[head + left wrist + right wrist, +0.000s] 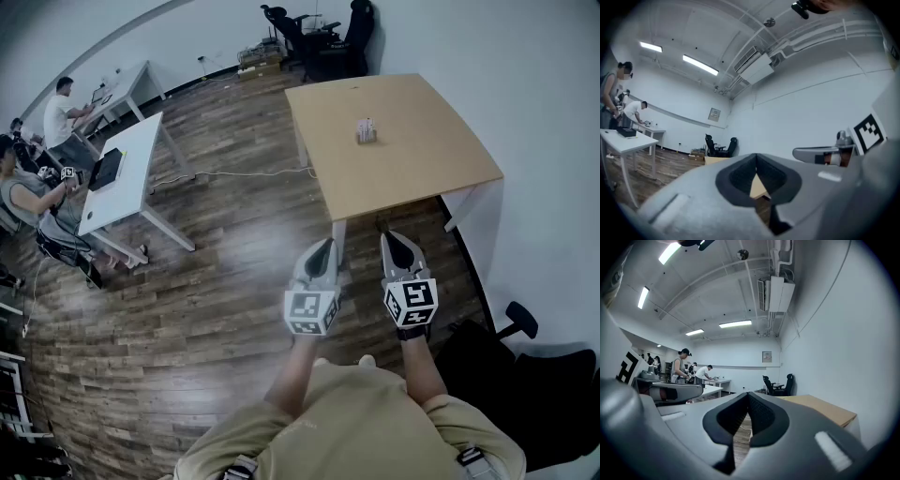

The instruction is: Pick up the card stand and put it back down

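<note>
Person (356, 422) in a tan shirt holds the left tool (324, 248) and right tool (394, 242) side by side, level, above the dark wood-plank floor (216, 281), just short of the light-brown wooden surface (431, 155). Both tools are closed tight, nothing between their jaws. The small pale card stand (367, 131) sits near the surface's middle, well apart from both.

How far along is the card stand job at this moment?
Done: nothing visible; the card stand sits on the wooden table, nothing touching it. In hand: nothing; the left gripper and right gripper are shut and empty, over the floor short of the table. Left, it seems: approach, open, lift the stand, set it back down.
</note>
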`<state>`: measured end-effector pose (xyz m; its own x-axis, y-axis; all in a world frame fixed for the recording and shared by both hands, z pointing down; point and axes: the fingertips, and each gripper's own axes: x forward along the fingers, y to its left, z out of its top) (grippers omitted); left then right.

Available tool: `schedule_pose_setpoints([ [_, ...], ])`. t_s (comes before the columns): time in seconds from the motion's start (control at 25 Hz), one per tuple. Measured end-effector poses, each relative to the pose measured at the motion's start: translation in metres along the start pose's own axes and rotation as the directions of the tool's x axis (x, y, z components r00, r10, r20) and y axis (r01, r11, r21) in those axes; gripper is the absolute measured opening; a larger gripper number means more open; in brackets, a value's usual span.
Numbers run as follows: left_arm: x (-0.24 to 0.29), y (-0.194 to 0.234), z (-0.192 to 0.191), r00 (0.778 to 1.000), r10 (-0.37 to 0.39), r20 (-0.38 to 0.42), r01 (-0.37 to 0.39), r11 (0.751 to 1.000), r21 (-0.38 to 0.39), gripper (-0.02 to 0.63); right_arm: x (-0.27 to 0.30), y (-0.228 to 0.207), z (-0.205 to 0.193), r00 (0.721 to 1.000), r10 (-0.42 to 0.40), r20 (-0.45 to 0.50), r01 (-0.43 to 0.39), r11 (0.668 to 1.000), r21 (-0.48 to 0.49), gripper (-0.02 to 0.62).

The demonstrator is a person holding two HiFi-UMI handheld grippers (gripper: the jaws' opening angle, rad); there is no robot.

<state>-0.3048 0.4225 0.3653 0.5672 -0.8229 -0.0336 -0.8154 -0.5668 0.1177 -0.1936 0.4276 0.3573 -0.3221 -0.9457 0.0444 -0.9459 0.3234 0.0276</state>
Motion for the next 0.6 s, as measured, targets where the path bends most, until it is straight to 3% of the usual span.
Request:
schedule_pose_setpoints([
  [0.24, -0.024, 0.005, 0.005, 0.999, -0.034, 0.017, 0.033, 0.999, 0.037, 0.005, -0.009, 0.022, -0.004, 1.000, -0.025, -0.012, 0.025, 1.000, 0.001, 0.005],
  [0.6, -0.040, 0.023, -0.020, 0.999, -0.032, -0.001, 0.032, 0.998, -0.056, 0.005, -0.031, 0.034, -0.040, 0.991, -0.077, -0.109, 0.079, 0.997, 0.009, 0.005],
])
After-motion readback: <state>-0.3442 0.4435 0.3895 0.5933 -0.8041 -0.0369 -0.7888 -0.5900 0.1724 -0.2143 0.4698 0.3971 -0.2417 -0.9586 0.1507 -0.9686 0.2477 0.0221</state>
